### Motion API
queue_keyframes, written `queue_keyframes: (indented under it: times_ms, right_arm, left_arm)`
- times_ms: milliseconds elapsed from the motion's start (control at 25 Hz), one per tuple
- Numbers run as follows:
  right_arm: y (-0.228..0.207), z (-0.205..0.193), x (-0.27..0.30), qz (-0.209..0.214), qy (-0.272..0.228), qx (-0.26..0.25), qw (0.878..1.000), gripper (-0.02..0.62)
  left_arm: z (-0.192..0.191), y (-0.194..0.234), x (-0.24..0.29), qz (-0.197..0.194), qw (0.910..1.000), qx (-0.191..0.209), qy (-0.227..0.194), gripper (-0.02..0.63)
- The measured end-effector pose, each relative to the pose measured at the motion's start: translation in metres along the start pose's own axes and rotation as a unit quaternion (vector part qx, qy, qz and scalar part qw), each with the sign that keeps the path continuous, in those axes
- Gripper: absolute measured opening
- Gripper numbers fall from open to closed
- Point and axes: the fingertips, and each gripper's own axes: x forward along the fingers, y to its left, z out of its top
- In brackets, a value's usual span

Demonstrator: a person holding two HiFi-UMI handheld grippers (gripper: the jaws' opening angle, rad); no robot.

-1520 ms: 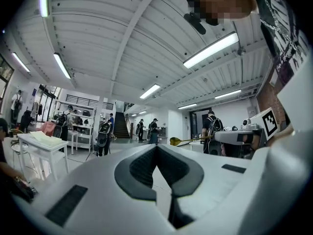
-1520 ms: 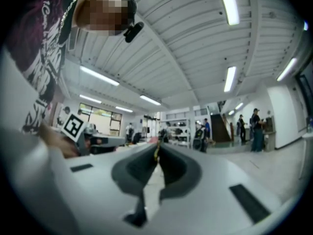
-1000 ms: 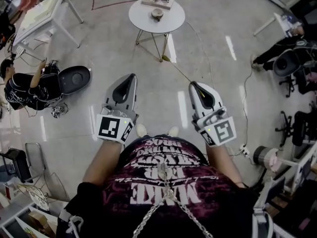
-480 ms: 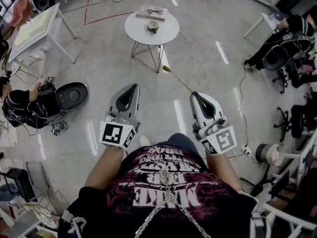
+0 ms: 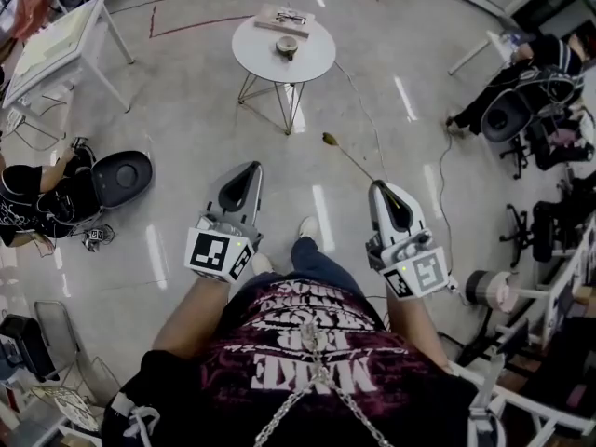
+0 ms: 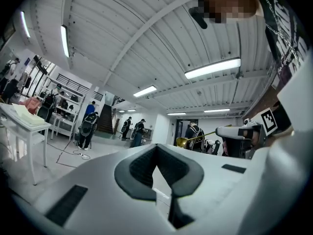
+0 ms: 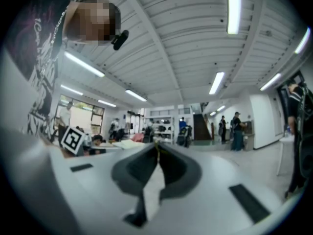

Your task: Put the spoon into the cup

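A gold spoon (image 5: 346, 158) sticks out forward from my right gripper (image 5: 377, 186), which is shut on its handle; the bowl end hangs over the floor. In the left gripper view the spoon (image 6: 195, 139) shows level, with the right gripper (image 6: 239, 131) at its end. Only a thin sliver shows at the jaw tips of the right gripper (image 7: 156, 145) in its own view. My left gripper (image 5: 250, 168) is shut and holds nothing; its tips (image 6: 156, 147) meet. The cup (image 5: 287, 47) stands on a round white table (image 5: 256, 56) far ahead, well beyond both grippers.
A flat board with glasses (image 5: 284, 19) lies on the round table's far side. A white rectangular table (image 5: 56, 40) stands at the left, and a person (image 5: 28, 203) sits on the floor beside a black open case (image 5: 121, 177). Another person (image 5: 521, 91) and office chairs are at the right. A cable (image 5: 438, 180) runs across the floor.
The round table and floor have shifted in the view as the person steps forward; a foot now shows between the grippers. Both grippers stay shut, the spoon still held.
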Motion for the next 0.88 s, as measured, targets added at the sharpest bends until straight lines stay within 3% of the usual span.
queue_keyframes:
  times_ms: [320,880]
  right_arm:
    - [0.002,-0.016,0.013,0.006,0.022,0.008,1.000,0.035]
    - [-0.015,-0.020,0.000,-0.019,0.031,0.007,0.999,0.035]
  left_arm:
    - [-0.028,0.005,-0.008,0.001,0.9994,-0.009,0.034,0.026]
    - [-0.041,-0.004,0.012,-0.019,0.9988,-0.014,0.043,0.026]
